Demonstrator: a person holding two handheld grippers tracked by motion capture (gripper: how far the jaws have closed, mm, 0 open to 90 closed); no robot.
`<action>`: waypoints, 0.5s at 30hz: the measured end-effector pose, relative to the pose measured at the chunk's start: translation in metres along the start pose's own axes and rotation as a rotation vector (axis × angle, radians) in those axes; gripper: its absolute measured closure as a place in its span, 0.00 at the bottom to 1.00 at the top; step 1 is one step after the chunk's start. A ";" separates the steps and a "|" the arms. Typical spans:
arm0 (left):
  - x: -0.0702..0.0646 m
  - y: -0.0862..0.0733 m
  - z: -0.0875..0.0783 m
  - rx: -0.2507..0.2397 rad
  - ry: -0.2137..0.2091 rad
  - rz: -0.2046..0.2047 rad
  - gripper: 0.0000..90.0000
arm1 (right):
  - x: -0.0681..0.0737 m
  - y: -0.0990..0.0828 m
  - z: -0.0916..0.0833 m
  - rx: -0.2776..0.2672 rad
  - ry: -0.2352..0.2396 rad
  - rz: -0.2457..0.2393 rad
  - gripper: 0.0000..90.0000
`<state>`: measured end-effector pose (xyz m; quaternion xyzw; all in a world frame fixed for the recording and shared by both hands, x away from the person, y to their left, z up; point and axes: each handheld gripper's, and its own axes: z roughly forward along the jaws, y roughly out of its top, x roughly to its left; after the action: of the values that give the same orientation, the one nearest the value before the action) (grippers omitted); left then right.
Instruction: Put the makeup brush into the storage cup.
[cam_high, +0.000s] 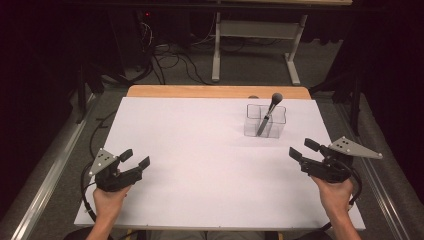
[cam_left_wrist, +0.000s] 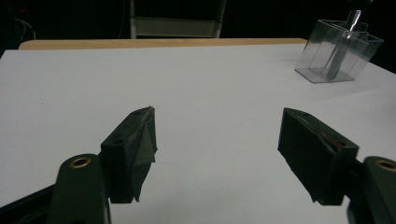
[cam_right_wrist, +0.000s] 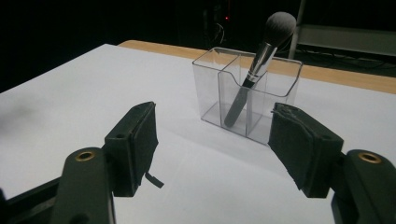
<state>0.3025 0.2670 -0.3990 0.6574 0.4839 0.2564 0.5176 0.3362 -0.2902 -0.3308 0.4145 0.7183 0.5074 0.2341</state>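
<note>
Toward the table's far right, a makeup brush (cam_high: 269, 114) leaned inside a clear holder (cam_high: 251, 121); both the left gripper (cam_high: 136, 160) and right gripper (cam_high: 301, 148) sat apart, empty. A careless reach might have toppled the light holder.

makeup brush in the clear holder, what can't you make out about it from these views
- Left gripper view: the makeup brush loses its head past the top edge.
- High view: the brush is too small to tell which compartment of the clear holder it stands in.
- Right gripper view: the handle's lower end is blurred by the holder's walls, so where it rests is unclear.
</note>
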 end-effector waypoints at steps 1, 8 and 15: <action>0.000 0.000 0.000 0.001 -0.001 0.003 0.31 | 0.000 -0.002 0.000 -0.001 0.000 0.004 0.38; 0.001 -0.001 -0.001 0.001 0.003 -0.001 0.31 | -0.003 -0.015 0.001 -0.007 0.005 0.031 0.38; -0.001 -0.001 0.000 0.001 -0.002 0.004 0.31 | -0.004 -0.025 0.003 0.008 0.011 0.034 0.38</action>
<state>0.3020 0.2662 -0.3994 0.6588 0.4822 0.2567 0.5172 0.3315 -0.2959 -0.3556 0.4248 0.7145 0.5106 0.2199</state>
